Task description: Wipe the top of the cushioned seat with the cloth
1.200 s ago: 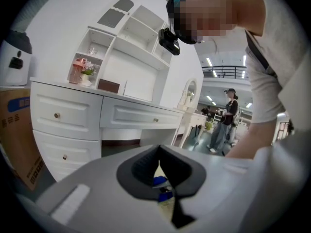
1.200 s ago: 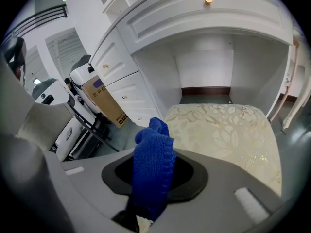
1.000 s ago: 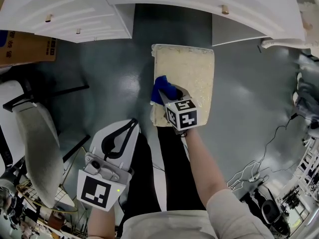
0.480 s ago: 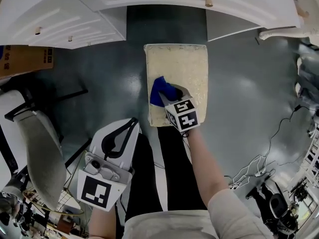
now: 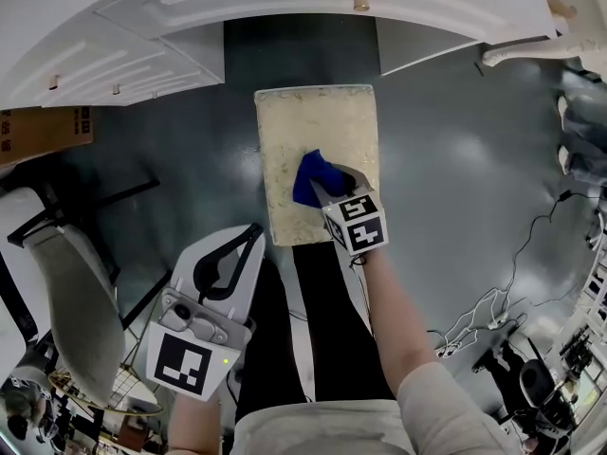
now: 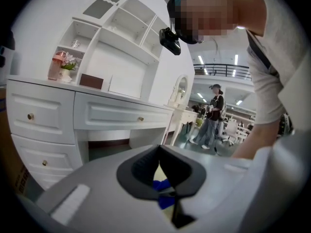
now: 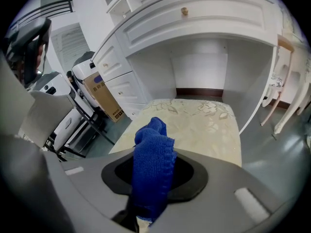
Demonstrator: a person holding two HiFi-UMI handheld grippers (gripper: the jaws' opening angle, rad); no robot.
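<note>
**head view.** the seat, a pale patterned rectangle, stands on the dark floor with its far edge at the kneehole of the white desk. only this view gives the seat's whole outline and both tools at once. the right gripper reaches in over the seat's near edge, jaws closed on the blue cloth. the cloth sits over the middle of the seat top; whether it presses on the fabric cannot be told. the left gripper hangs low at the left, off the seat, beside the leg and well apart from the cloth.

**right gripper view.** the clamp is plain only here. the cloth fills the narrow gap between the jaws, and its free end bunches forward above the seat. this view alone looks into the kneehole, and it shows the box upright beside the drawers.

**left gripper view.** the jaws meet at their tips and hold nothing. a scrap of cloth and seat shows through the slit below them. only this view gives the shelves above the desk, a pink vase and a distant bystander.
</note>
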